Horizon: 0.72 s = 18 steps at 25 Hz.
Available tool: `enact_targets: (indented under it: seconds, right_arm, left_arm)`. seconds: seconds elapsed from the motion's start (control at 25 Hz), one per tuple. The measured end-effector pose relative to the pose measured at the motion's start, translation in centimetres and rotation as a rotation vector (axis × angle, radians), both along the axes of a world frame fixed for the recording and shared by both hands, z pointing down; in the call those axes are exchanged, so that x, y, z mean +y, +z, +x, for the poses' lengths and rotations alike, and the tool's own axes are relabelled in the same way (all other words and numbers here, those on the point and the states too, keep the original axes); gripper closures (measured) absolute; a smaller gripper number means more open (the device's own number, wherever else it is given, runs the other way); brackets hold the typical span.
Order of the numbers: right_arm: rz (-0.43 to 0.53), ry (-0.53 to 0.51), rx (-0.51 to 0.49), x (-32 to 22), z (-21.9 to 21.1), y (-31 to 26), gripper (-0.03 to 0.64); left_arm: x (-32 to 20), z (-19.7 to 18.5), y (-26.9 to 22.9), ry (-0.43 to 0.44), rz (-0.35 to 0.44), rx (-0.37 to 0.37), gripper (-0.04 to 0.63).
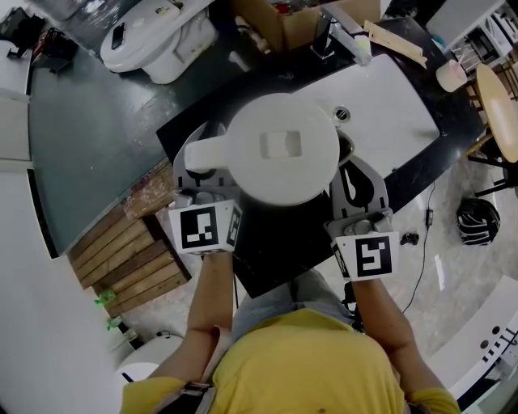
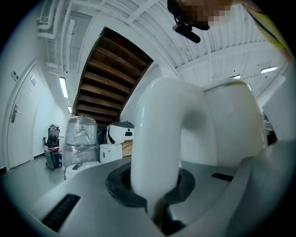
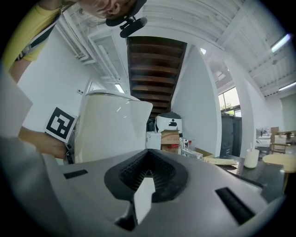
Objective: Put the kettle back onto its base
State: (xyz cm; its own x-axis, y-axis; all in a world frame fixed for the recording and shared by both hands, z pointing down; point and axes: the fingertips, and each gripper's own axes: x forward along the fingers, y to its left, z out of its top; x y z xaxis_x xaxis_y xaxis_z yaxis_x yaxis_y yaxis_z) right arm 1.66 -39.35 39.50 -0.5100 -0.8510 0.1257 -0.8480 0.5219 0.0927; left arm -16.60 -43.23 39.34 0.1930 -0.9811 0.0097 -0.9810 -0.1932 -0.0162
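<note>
A white kettle (image 1: 283, 145) hangs over the black counter beside the sink, seen from above with its lid up. My left gripper (image 1: 198, 166) is shut on its curved white handle (image 2: 157, 139), which fills the gap between the jaws in the left gripper view (image 2: 155, 203). The kettle body (image 2: 231, 125) rises just to the right of the handle. My right gripper (image 1: 356, 174) is close to the kettle's right side, apart from it, jaws together and empty (image 3: 143, 194). The kettle wall (image 3: 111, 125) stands to its left. A dark rounded part (image 1: 346, 148) peeks from under the kettle's right edge.
A white sink basin (image 1: 396, 105) with a faucet (image 1: 356, 40) lies just beyond the kettle in the black counter (image 1: 267, 251). A cardboard box (image 1: 283, 24) and a cup (image 1: 451, 75) stand at the back. On the floor to the left are a toilet (image 1: 158, 36) and wooden slats (image 1: 129, 251).
</note>
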Motion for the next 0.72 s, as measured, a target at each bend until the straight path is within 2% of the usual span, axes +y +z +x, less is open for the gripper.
enact_targets:
  seconds: [0.36, 0.52, 0.72]
  right_arm:
    - [-0.014, 0.043, 0.020, -0.1, 0.2, 0.1, 0.601]
    - [-0.023, 0.059, 0.027, 0.0, 0.1, 0.1, 0.601]
    - [-0.027, 0.081, 0.045, -0.2, 0.1, 0.0, 0.601]
  left_arm:
    - [0.4, 0.1, 0.4, 0.005, -0.069, 0.009, 0.555]
    - [1.0, -0.5, 0.7, -0.018, -0.097, 0.020, 0.475]
    - [1.5, -0.5, 0.9, -0.028, -0.147, -0.017, 0.472]
